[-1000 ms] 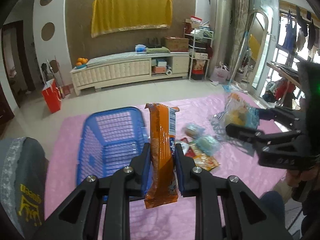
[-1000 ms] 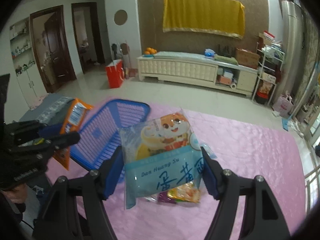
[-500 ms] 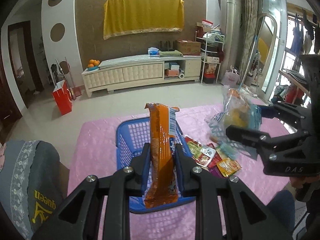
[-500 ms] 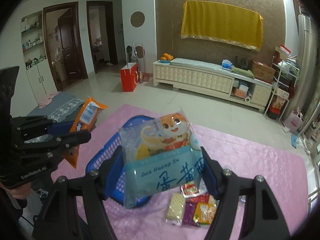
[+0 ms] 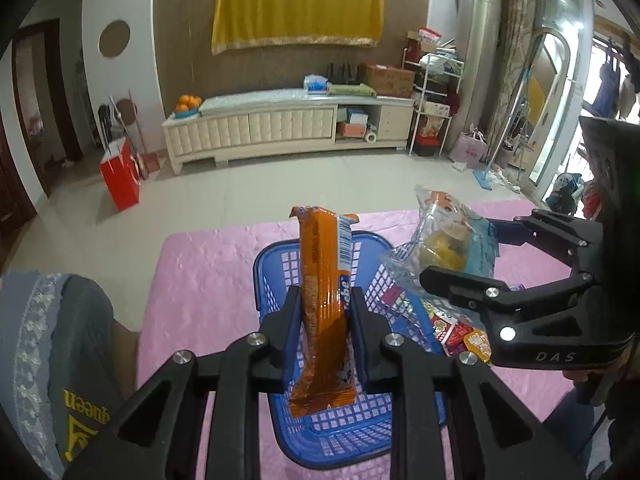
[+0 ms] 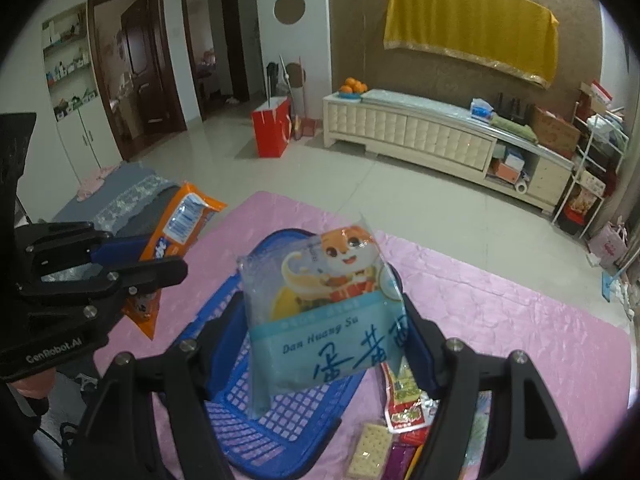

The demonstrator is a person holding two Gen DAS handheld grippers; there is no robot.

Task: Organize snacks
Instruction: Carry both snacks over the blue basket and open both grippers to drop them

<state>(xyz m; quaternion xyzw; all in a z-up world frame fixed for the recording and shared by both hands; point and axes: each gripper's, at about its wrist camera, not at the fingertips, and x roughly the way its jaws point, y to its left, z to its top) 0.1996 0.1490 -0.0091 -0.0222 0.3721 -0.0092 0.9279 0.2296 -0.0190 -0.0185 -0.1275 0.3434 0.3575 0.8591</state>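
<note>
Left gripper (image 5: pixel 323 322) pinching the orange snack bar (image 5: pixel 325 304), right gripper (image 6: pixel 324 330) clamping the blue pastry bag (image 6: pixel 320 320), both over the blue basket (image 5: pixel 280 264). Imo lower b4 letting go, one at a time.

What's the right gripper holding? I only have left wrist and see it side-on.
Observer: The right gripper is shut on a clear-and-blue pastry bag printed "Dan Huang Su", clamped by its side edges.
Operator: Any loose snacks I'm missing?
Observer: A pale cracker pack lies on the pink cloth just right of the blue basket.
Operator: How does my load look from there?
Observer: The orange packet in the left gripper is a broad flat pouch with a white-and-blue panel. You see it edge-on.
</note>
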